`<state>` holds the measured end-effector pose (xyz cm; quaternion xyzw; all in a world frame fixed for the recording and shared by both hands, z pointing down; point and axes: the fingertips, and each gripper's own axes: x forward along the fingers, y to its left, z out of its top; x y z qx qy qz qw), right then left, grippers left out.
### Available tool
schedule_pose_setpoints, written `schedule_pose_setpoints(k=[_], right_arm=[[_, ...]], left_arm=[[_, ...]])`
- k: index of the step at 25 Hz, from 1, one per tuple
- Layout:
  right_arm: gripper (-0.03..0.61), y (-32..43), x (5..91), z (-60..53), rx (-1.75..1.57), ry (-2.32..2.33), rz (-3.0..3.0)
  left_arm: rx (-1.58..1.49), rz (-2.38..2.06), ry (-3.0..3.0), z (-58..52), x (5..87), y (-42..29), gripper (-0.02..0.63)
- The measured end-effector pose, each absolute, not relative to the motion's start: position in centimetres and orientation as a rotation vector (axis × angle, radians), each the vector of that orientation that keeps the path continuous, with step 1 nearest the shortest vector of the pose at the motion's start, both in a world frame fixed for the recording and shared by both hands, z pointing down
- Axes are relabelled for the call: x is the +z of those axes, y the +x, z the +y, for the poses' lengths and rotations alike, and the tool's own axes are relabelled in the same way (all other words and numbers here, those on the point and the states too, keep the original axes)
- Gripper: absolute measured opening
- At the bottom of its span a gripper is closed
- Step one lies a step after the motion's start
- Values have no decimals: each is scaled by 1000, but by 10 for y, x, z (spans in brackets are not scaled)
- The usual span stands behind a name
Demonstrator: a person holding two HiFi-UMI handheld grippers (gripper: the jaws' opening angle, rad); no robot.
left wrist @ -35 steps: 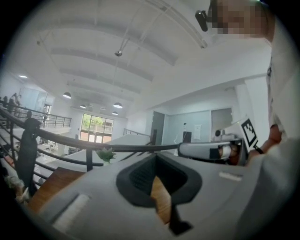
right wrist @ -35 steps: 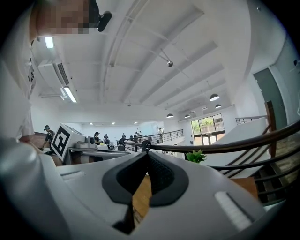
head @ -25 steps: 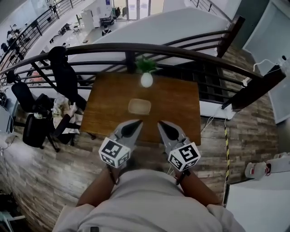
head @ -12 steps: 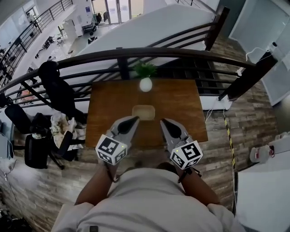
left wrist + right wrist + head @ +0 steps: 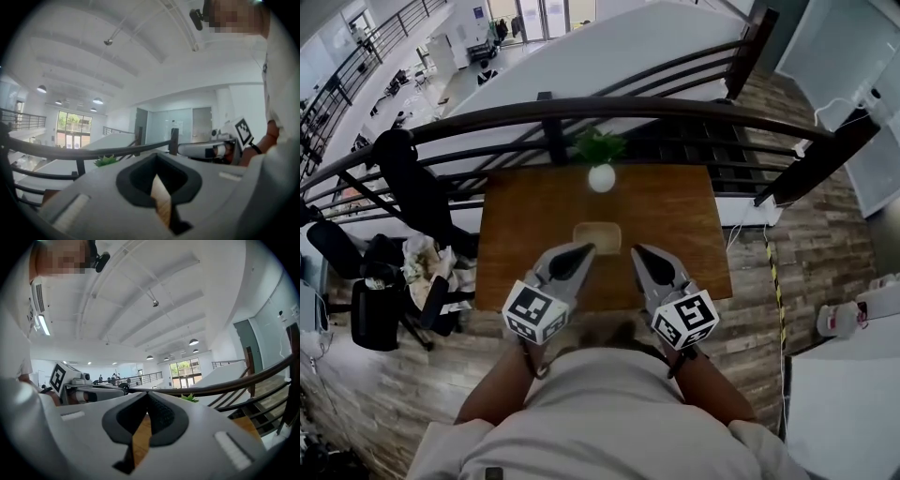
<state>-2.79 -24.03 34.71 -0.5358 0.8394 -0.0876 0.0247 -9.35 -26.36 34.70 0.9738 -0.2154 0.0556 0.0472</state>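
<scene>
Hovering side by side, the left gripper and right gripper are clenched on nothing; the tan tray lies untouched on the wooden table, just ahead between their tips.

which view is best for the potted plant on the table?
Head view: the potted plant shows whole, green leaves over a white vase, at the far edge of the wooden table by the railing. The left gripper view catches only its leaves, vase out of sight; the right gripper view likewise.
</scene>
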Motion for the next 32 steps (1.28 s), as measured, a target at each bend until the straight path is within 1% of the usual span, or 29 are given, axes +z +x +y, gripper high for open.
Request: schedule_pose_setpoints(k=[4, 15, 25, 32], right_arm=[[8, -19, 350, -259, -264, -1620, 2616], [8, 33, 371, -297, -304, -1563, 2647], [8, 54, 403, -325, -420, -1608, 2595], [9, 64, 449, -353, -583, -1681, 2535]], left_arm=[[190, -698, 2953, -283, 356, -84, 3], [208, -772, 2900, -316, 386, -45, 3], [295, -674, 2872, -352, 421, -19, 3], [383, -617, 2803, -390, 462, -20, 3]])
